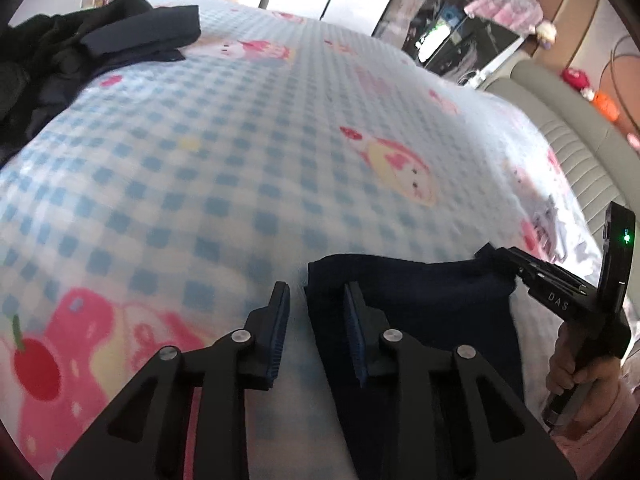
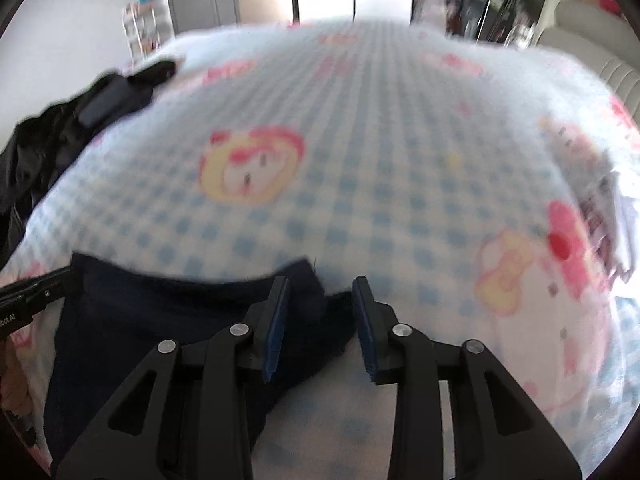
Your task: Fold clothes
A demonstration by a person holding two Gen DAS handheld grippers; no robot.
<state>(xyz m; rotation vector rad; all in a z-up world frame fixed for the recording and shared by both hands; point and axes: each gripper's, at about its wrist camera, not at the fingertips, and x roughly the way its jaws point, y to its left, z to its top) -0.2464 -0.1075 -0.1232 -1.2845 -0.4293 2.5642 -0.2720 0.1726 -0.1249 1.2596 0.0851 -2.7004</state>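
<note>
A dark navy garment (image 1: 420, 300) lies flat on the blue-checked blanket (image 1: 240, 160) near its front edge. My left gripper (image 1: 318, 304) stands open over the garment's left edge; one finger is above the cloth, the other above bare blanket, and the pads do not press on anything. In the right wrist view the same garment (image 2: 160, 312) spreads to the left, and its right corner lies loose between the pads of my open right gripper (image 2: 320, 300). The right gripper (image 1: 496, 256) also shows in the left wrist view at the garment's far right corner, with a hand (image 1: 572, 372) holding it.
A pile of dark clothes (image 1: 60, 48) sits at the blanket's far left, seen too in the right wrist view (image 2: 60, 132). A cream padded headboard (image 1: 580, 140) runs along the right. A dark shelf unit (image 1: 452, 20) stands beyond the bed.
</note>
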